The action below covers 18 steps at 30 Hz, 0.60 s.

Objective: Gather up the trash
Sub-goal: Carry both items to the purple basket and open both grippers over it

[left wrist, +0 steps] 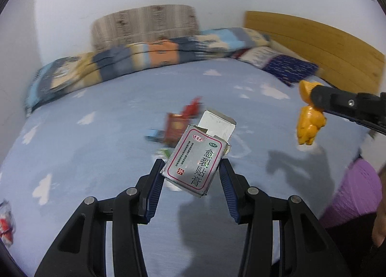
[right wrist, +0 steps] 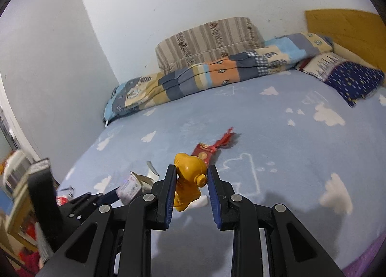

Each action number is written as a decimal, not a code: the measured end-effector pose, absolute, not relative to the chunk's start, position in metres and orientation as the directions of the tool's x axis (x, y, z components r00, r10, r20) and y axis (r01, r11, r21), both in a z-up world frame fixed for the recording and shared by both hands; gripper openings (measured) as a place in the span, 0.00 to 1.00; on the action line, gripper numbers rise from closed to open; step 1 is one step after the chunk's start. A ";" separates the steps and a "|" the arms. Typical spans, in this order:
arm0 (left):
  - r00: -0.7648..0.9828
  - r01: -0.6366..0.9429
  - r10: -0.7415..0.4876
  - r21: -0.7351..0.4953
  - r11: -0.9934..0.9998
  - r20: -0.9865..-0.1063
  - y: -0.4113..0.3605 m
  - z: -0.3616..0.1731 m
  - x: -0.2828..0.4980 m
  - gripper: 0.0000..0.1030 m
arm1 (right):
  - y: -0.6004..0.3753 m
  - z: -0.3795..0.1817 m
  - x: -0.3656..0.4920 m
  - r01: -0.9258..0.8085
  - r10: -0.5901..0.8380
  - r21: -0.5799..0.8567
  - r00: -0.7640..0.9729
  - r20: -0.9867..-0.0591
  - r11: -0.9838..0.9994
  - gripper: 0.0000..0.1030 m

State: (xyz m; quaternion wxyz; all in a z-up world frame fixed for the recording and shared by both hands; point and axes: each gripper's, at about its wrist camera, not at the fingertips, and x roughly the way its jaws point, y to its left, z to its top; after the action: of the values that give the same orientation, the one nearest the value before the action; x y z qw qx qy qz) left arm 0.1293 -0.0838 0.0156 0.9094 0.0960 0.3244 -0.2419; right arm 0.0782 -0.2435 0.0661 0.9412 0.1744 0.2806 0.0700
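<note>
My left gripper (left wrist: 191, 168) is shut on a silver medicine box (left wrist: 196, 160) with its white end flap open, held above the blue bed. My right gripper (right wrist: 190, 174) is shut on an orange toy figure (right wrist: 189, 180); the toy also shows in the left wrist view (left wrist: 310, 120), held at the right by the right gripper's fingers (left wrist: 320, 98). A red wrapper (right wrist: 212, 148) lies on the sheet ahead; it shows blurred behind the box in the left wrist view (left wrist: 183, 120). The box shows at the lower left of the right wrist view (right wrist: 131, 187).
The blue cloud-print bed sheet (right wrist: 277, 137) fills both views. A folded patchwork quilt (right wrist: 205, 74), a striped cushion (right wrist: 210, 38) and a dark blue pillow (right wrist: 349, 79) line the far side. A wooden headboard (left wrist: 313, 40) is at right. Small litter (left wrist: 6, 224) lies at the bed's left edge.
</note>
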 end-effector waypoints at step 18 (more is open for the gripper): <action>0.267 0.872 -0.673 -0.124 0.473 -0.690 -0.293 0.046 -0.003 0.44 | -0.458 0.042 -0.144 0.484 -0.173 0.420 0.787 -0.592 0.767 0.26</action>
State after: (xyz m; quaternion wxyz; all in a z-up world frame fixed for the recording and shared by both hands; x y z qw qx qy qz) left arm -0.0030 -0.2932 0.0459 0.7831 0.1418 0.3510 -0.4935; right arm -0.1437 -0.4583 0.0420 0.9004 0.2881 0.2702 -0.1826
